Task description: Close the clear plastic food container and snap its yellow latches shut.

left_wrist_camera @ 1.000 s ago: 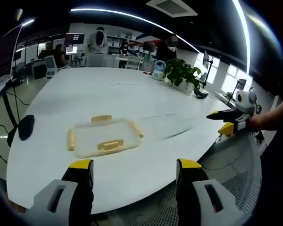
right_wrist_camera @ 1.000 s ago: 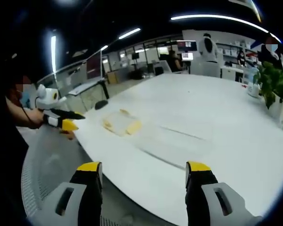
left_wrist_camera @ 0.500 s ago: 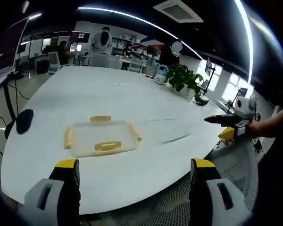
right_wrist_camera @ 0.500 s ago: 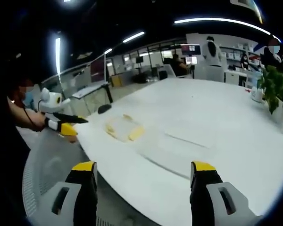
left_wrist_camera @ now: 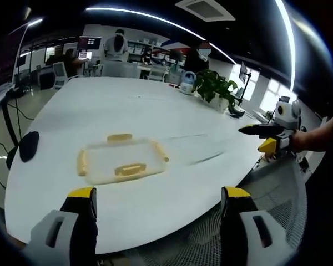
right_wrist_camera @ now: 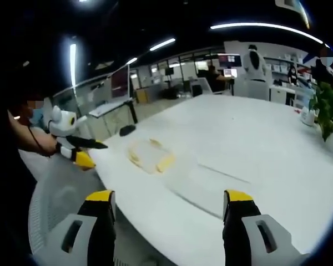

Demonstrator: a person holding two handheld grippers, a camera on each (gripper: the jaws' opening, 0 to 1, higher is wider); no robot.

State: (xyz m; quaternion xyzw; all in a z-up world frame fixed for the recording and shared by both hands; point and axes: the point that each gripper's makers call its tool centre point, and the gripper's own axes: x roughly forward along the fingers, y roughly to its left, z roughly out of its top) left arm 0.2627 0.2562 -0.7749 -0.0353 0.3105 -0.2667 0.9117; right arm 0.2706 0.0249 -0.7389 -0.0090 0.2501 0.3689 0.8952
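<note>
Clear plastic food container (left_wrist_camera: pixel 122 160) with yellow latches (left_wrist_camera: pixel 129 169) lying flat on the big white table (left_wrist_camera: pixel 155 111), left gripper (left_wrist_camera: pixel 158 202) held back from it with jaws wide apart, right gripper (right_wrist_camera: pixel 169 205) off the table edge, jaws wide apart too, potted plant (left_wrist_camera: pixel 213 86) far across the table

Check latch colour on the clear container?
Yellow latches on the container; clearest in the left gripper view.

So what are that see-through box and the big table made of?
The container looks like clear plastic: the white tabletop shows through it, and its yellow latches look opaque plastic. The table seems a smooth white laminate with faint sheen, though that's a guess.
</note>
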